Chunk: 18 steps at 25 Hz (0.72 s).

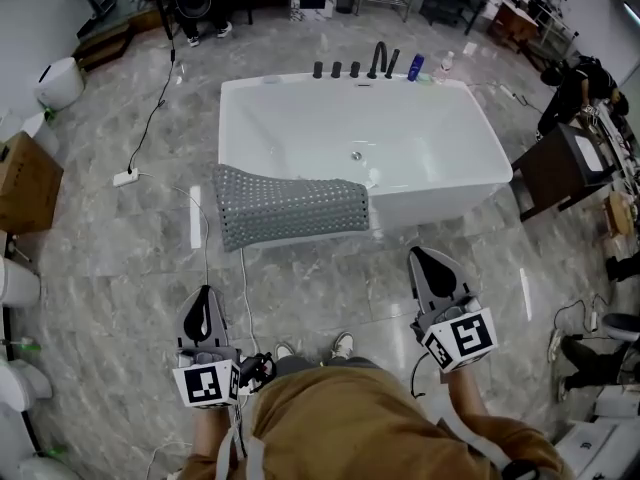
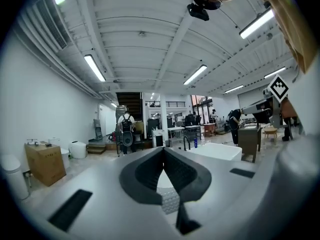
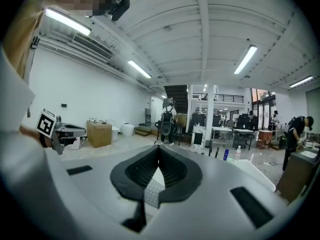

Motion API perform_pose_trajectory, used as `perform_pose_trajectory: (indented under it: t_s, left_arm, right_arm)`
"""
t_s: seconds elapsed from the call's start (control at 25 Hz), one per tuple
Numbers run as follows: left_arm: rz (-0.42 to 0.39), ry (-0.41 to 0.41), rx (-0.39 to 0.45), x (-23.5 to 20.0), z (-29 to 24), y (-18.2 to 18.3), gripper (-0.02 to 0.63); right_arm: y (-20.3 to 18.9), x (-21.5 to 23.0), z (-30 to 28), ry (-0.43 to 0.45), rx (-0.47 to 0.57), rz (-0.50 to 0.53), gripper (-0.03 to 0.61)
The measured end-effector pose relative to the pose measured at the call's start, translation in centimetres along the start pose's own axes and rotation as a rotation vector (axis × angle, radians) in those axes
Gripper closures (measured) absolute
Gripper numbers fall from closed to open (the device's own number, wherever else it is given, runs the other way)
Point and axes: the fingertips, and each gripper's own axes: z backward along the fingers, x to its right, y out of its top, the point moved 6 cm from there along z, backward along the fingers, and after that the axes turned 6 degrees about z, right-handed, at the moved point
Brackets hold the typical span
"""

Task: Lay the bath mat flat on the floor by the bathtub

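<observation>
Hanging over the bathtub's (image 1: pixel 452 194) near rim, bath mat (image 1: pixel 290 206) is off the floor (image 1: pixel 330 278); left gripper (image 1: pixel 205 294) and right gripper (image 1: pixel 419 256) are closed, empty; I'd pinch both lower corners, then pull evenly.

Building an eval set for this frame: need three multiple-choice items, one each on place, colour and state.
1. Where is the bath mat? A flat on the floor; B draped over the near rim of the bathtub; C rolled up on the floor.
2. Its colour? A grey; B blue; C white.
3. Left gripper and right gripper? A both shut, empty; B both open; C left shut on the mat.
Key: B, it hangs over the rim; A, plainly grey; A, each gripper view shows tips meeting with nothing between.
</observation>
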Motion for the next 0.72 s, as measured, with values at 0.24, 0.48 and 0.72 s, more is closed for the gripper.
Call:
perform_pose_trajectory:
  t_s: [0.24,0.48,0.72]
  left_arm:
    - [0.006,0.050,-0.032,0.5,-2.0,-0.8,0.611]
    - [0.005,0.080,-0.093,0.3,-4.8,-4.8,0.611]
    - [0.000,0.070,-0.153,-3.0,-9.0,-10.2,0.611]
  right_arm:
    - [-2.9,2.5,-2.3,0.053,-0.019,-0.083,0.575]
    - [-7.4,3.3,-5.1,0.160,-0.097,-0.063,0.575]
    - [-14.2,3.3,-11.0,0.210,-0.204,-0.061,0.574]
